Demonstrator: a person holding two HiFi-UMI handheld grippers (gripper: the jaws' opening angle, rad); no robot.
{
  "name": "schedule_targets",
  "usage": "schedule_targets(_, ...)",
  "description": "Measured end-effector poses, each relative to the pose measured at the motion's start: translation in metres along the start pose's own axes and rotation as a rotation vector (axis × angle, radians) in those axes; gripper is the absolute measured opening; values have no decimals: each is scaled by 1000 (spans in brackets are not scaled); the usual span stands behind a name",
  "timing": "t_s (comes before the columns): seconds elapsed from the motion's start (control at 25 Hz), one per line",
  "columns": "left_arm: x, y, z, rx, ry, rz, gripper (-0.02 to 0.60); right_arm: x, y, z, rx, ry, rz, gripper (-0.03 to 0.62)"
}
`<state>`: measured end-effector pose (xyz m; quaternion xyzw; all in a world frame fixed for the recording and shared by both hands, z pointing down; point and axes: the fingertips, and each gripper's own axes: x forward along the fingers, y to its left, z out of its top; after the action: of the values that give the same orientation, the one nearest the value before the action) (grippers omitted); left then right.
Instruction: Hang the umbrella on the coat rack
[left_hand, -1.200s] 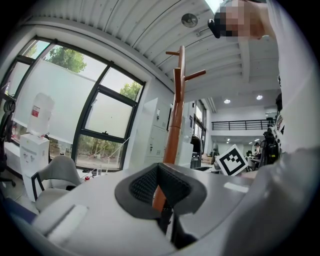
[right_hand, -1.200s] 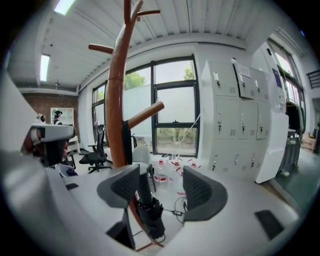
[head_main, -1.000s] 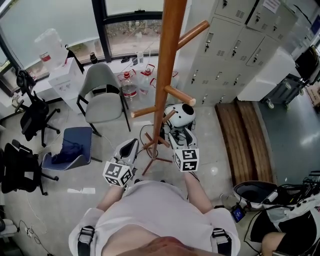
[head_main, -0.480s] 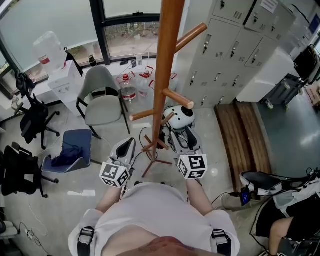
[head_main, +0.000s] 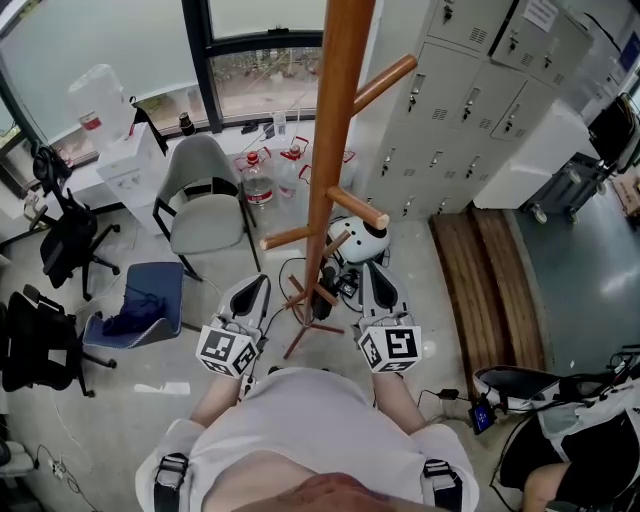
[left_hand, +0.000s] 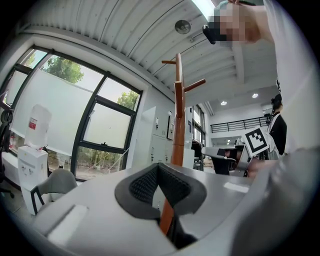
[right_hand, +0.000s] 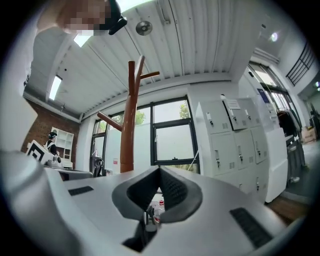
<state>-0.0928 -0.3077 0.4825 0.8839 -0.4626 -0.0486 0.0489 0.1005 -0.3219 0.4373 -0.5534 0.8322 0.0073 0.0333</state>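
Left gripper (head_main: 254, 288), lower left of centre: jaws pressed together, empty. Mid-frame, only the head view shows the dark umbrella (head_main: 323, 292), low against the coat rack (head_main: 332, 150). The right gripper view catches just pole and upper pegs. Right gripper (head_main: 373, 272): jaws just closed, nothing between.

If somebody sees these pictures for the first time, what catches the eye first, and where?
The tall wooden coat rack dominates the middle of the head view, its visible pegs bare. Below it, the left gripper and the right gripper flank its lower part, both shut and empty; the right gripper's jaws have just been closing, with nothing between them. Grey lockers fill the upper right.
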Motion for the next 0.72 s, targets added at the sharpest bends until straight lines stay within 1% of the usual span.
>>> schedule_targets(0.24, 5, 1, 1, -1, -3, -6, 9, 0, -2, -12, 42, 31, -11, 8)
schedule_targets(0.72, 8, 1, 1, -1, -4, -12, 9, 4, 0, -20, 43, 55, -1, 8)
